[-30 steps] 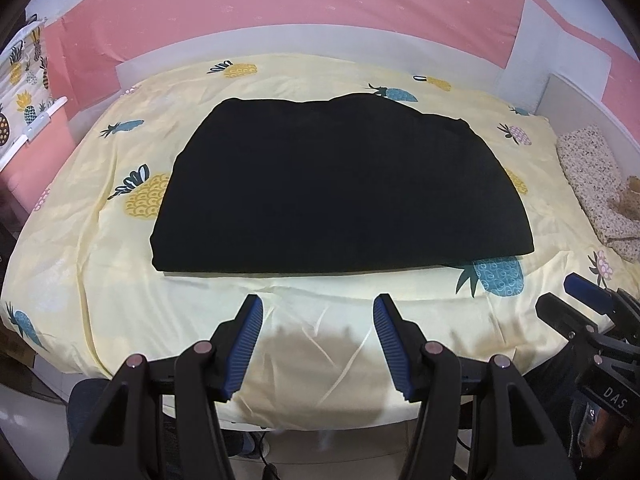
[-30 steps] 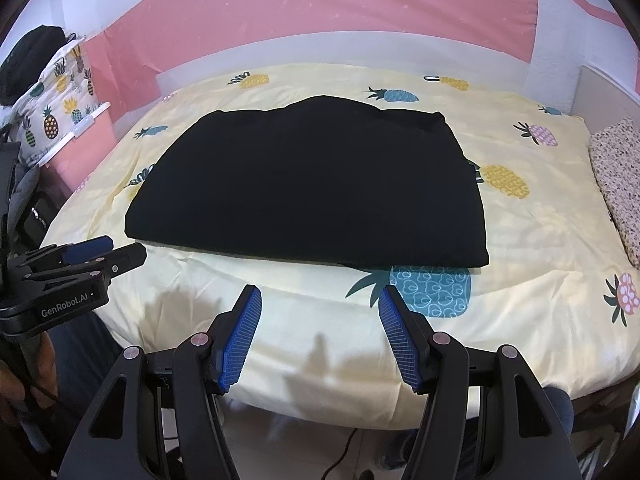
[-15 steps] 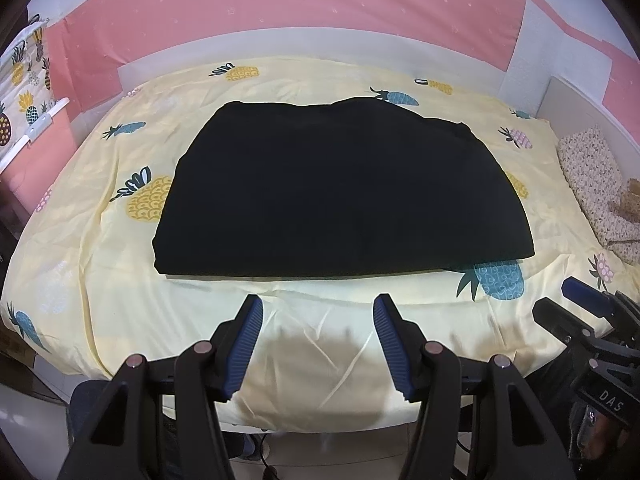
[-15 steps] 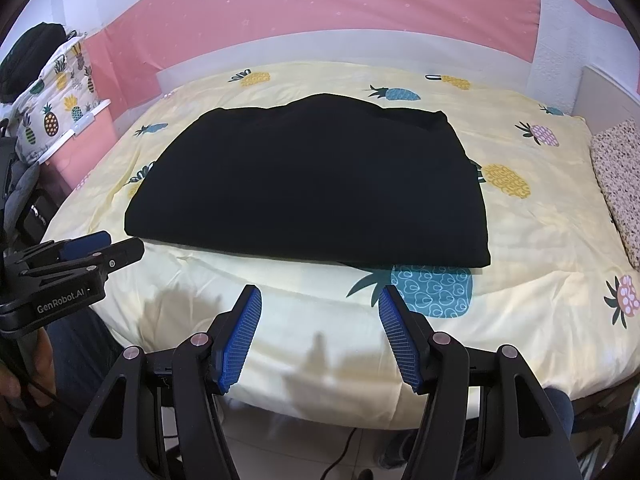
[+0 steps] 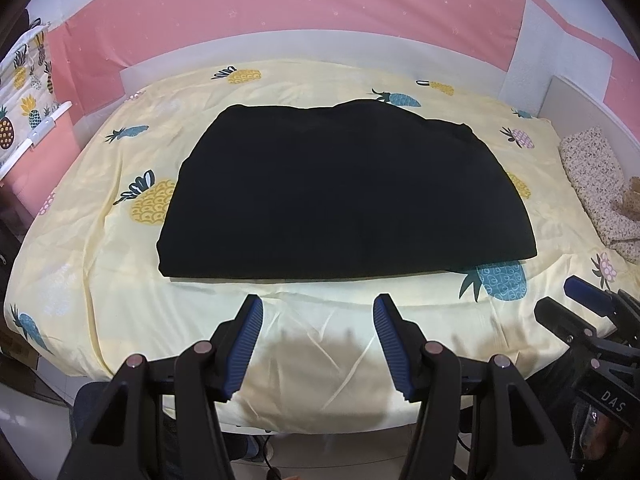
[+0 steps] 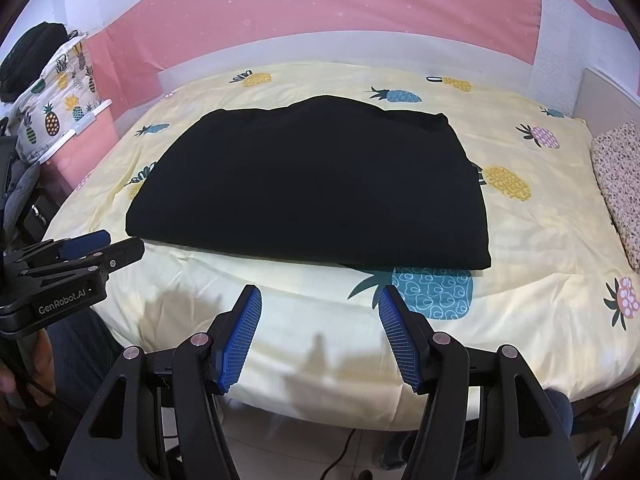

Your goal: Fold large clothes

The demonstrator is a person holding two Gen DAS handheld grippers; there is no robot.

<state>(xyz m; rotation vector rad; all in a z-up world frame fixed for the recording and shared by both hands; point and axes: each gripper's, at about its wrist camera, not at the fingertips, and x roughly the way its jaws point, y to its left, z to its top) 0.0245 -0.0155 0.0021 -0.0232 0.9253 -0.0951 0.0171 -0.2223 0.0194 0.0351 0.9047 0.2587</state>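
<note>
Black fabric, a large folded garment (image 5: 344, 196), is lying flat in the middle of the bed (image 5: 100, 304), and everything else is best placed against it. From the right wrist view the same garment (image 6: 312, 188) is showing a straight near edge and a slightly humped far edge, with a thin lower layer peeking out at its near right corner. It is resting on a pale yellow sheet (image 6: 532, 236) printed with pineapples; a blue pineapple (image 6: 432, 288) is sitting partly under the garment's near right corner, and a yellow one (image 5: 152, 208) is lying just beside its left edge.

Nearer than the garment, the left claw (image 5: 318, 344) is hovering over the bare sheet at the bed's near edge, its jaws spread wide and holding nothing, apart from the cloth. The right claw (image 6: 320, 340) is doing the same, released and empty, short of the garment's near edge. In the right wrist view the left claw (image 6: 104, 248) is also appearing to the garment's near left; in the left wrist view the right claw (image 5: 576, 300) is showing at its near right.

Beyond the garment a pink wall (image 5: 280, 12) is rising behind a white bed frame. To the garment's right a speckled pillow (image 5: 596, 184) is lying at the bed's edge. Far to its left a pineapple-print cloth (image 6: 64, 80) is draping over a pink unit.
</note>
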